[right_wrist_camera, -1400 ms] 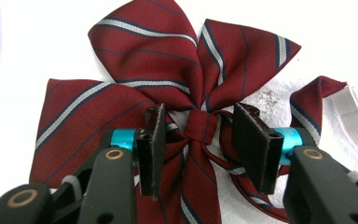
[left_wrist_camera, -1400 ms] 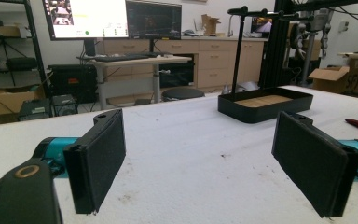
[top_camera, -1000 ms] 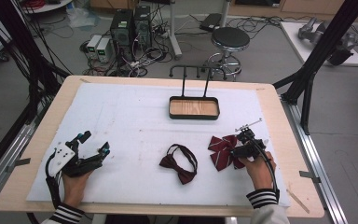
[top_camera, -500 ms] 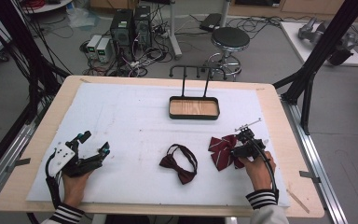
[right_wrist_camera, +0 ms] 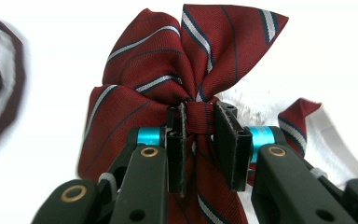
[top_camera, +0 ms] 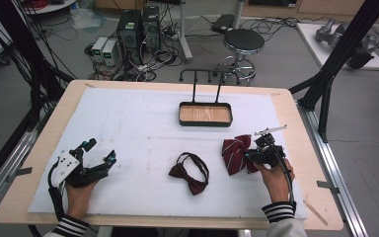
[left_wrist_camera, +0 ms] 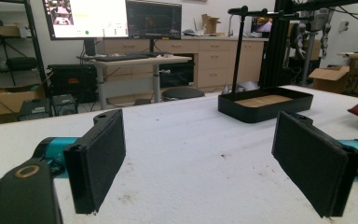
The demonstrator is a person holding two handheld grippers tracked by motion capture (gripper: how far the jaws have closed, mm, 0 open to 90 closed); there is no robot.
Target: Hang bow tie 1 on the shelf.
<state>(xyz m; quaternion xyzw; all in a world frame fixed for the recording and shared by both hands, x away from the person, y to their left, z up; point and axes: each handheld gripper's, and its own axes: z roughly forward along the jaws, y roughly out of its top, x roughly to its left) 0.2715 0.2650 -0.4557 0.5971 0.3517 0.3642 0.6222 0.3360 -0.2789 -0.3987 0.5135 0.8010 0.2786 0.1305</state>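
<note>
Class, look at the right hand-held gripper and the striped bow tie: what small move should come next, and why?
Probably a short lift. The right hand-held gripper has its jaws closed on the knot of the striped bow tie, which lies on the white mat; raising it would test the grip before carrying it, perhaps to the tray.

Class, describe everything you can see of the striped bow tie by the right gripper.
The striped bow tie is dark red woven-looking fabric with pale grey and navy diagonal stripes. It lies on the white table cover, right of the plain dark bow tie, its wings fanned out and creased. The right gripper is closed on its central knot band, a pad on each side. A strap end trails beside it.
</note>
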